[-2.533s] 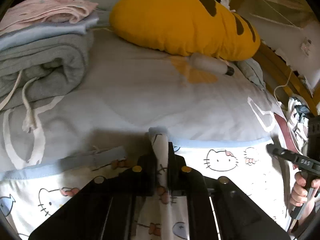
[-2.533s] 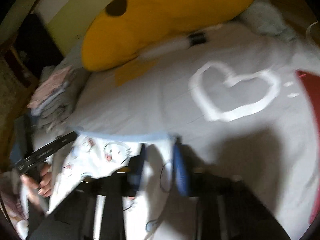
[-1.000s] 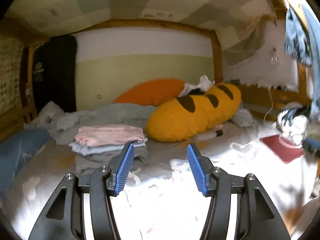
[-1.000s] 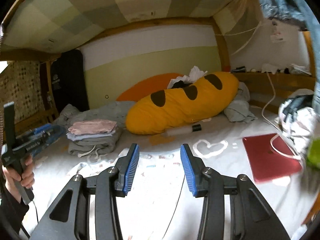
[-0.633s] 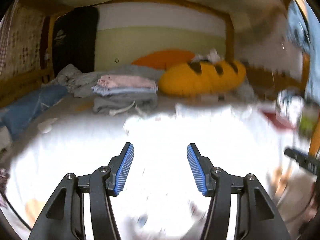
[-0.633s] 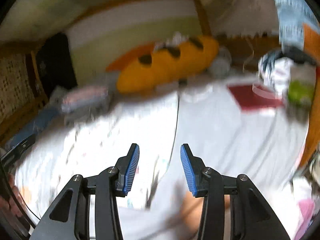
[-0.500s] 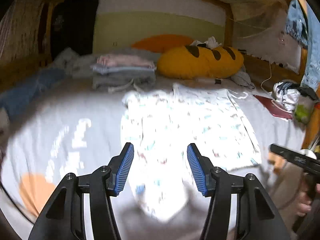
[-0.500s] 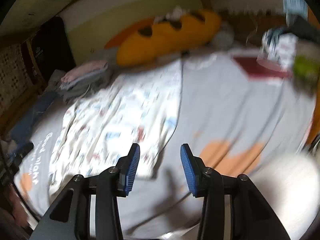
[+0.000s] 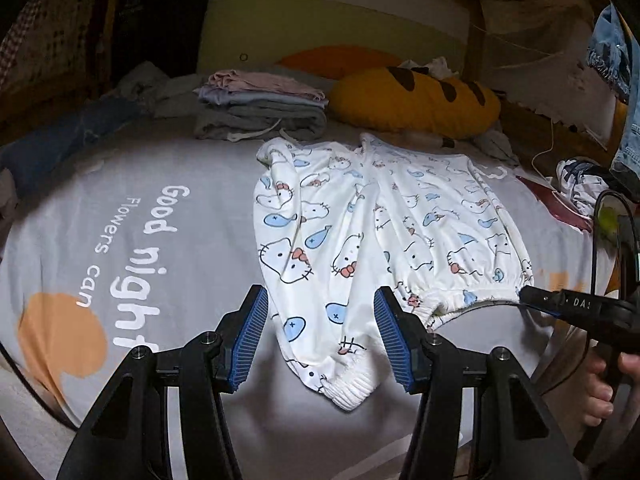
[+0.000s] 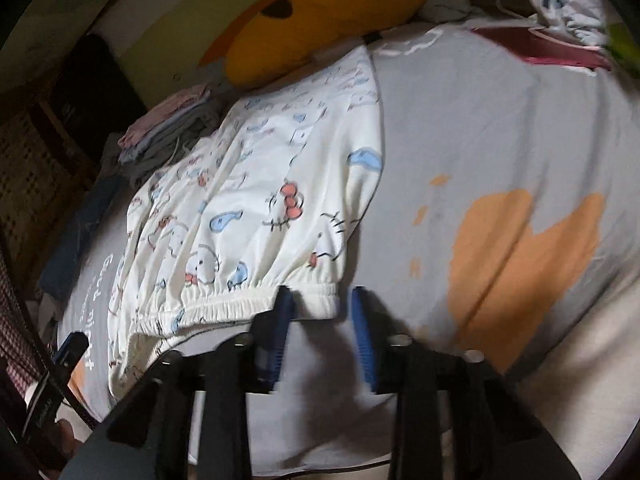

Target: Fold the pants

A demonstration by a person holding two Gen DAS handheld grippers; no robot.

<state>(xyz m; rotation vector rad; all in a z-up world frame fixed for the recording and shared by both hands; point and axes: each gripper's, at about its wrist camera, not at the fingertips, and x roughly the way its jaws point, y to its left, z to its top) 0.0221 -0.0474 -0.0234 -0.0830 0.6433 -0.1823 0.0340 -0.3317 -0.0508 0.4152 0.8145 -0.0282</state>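
White pants (image 9: 360,232) with a cat and blue fish print lie spread flat on the grey bedsheet (image 9: 160,168), legs pointing toward me. My left gripper (image 9: 322,340) is open just above the left leg's elastic cuff (image 9: 348,392), which lies between and below the blue pads (image 9: 252,336). In the right wrist view my right gripper (image 10: 320,320) is at the corner of the other leg's elastic hem (image 10: 316,300). Its jaws are closing, with the hem's edge between the tips and a gap still showing. The right gripper (image 9: 560,304) also shows at the hem, held by a hand (image 9: 600,396).
A stack of folded clothes (image 9: 260,108) and a long yellow pillow (image 9: 416,100) lie at the bed's far end. A red flat item (image 9: 552,200) and a heap of cloth (image 9: 576,184) sit at the right. The mattress edge is just below the grippers.
Both grippers have tipped down from facing the far wall and sunk to the pants' near ends. The right jaws have narrowed around the hem's corner; the left jaws stay as wide.
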